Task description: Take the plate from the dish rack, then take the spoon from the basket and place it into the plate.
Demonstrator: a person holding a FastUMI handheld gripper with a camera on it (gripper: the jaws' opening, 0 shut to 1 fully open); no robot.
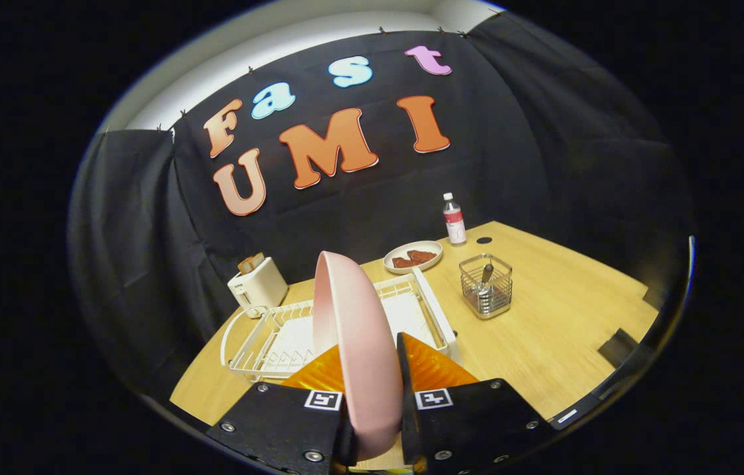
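Plate [355,343]: pink, on edge, clamped between both fingers of the gripper [375,422], above the white dish rack [266,343]. Spoon [485,277]: upright in wire basket [486,287], far right on table [556,330].

The plate [358,356] clamped in my tool [375,422] blocks the way ahead; bare counter [563,330] lies open right of the dish rack [279,336], around the basket [485,285].
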